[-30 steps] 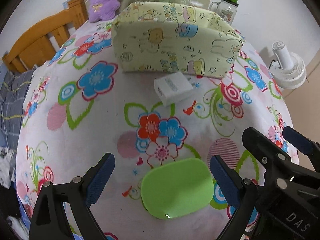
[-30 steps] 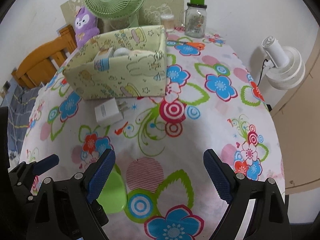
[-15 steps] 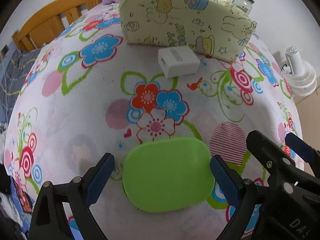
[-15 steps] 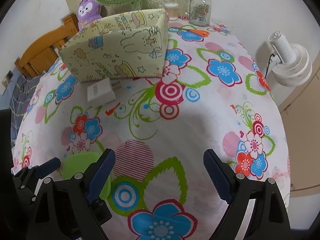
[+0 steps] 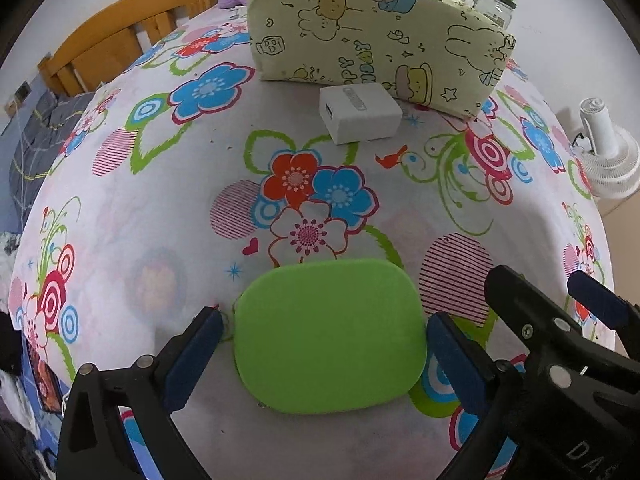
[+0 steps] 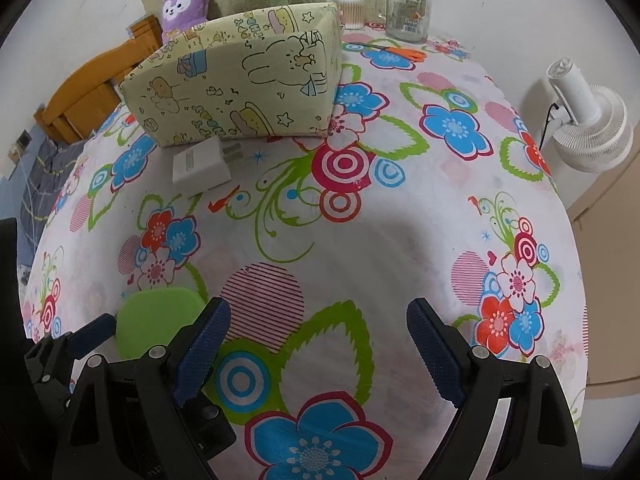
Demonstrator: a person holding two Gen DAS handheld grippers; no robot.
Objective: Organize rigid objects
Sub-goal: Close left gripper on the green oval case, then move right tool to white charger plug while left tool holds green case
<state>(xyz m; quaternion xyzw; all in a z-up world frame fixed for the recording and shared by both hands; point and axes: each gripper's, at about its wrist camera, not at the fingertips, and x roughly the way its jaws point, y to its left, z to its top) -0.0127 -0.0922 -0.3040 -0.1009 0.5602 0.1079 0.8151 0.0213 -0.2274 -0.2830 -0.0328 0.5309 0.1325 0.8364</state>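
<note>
On the floral tablecloth point(image 5: 120, 240), the left gripper point(image 5: 324, 344) has its fingers spread to either side of a flat green pad point(image 5: 330, 336) at 6 o'clock, long axis running 9 to 3. At 12 o'clock a white charger point(image 5: 360, 112) lies just before the cartoon-print storage box point(image 5: 372, 40). Only the right wrist view shows the charger's prongs pointing at the box, orange scissors point(image 6: 400, 53) and a glass jar point(image 6: 409, 10). The right gripper point(image 6: 318, 344) is spread, holding nothing.

Floral-clothed worktop point(image 5: 120, 248), green rounded pad point(image 5: 328, 336) lying flat between the left gripper point(image 5: 320, 354) fingers, white charger point(image 5: 360, 118) well ahead, touching patterned fabric box point(image 5: 372, 40) beyond
</note>
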